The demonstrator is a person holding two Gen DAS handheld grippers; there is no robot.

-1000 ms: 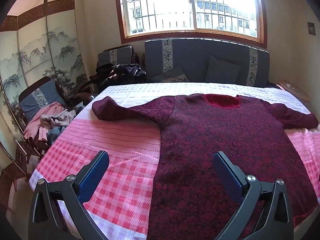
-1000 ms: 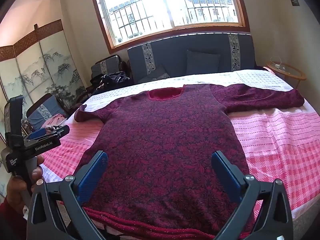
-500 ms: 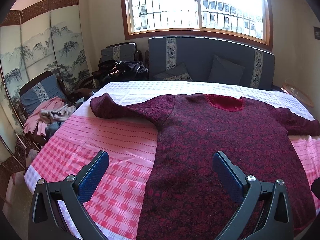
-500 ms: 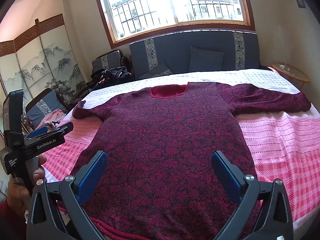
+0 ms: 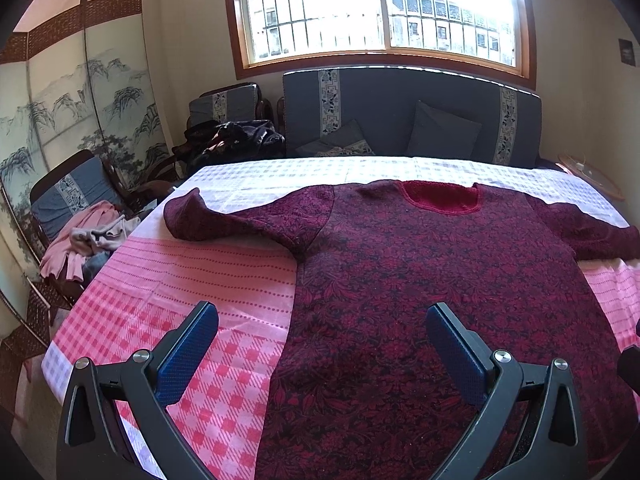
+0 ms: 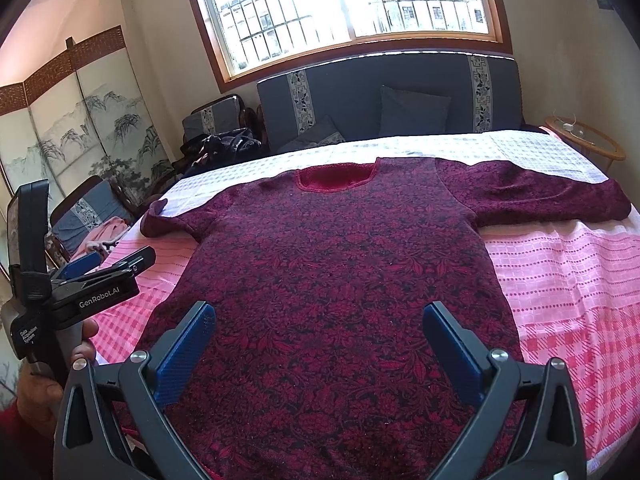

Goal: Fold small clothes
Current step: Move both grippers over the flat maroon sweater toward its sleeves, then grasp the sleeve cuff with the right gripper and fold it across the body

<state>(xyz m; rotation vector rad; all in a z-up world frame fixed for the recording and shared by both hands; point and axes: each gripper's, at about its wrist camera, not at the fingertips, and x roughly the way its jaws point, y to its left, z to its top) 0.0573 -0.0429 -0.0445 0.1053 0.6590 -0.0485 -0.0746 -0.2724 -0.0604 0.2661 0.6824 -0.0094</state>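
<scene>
Maroon floral knit, the sweater (image 6: 344, 280) lies flat and face up on the pink-checked cloth (image 6: 568, 288) covering the worktop, neckline toward the window (image 6: 348, 4), both sleeves spread sideways. The right gripper (image 6: 318, 344) hangs above the sweater's hem end, blue pads wide apart, holding nothing. The left gripper (image 5: 322, 344) hovers over the sweater's left side edge, equally spread and empty, one finger above cloth, the other above knit.
</scene>
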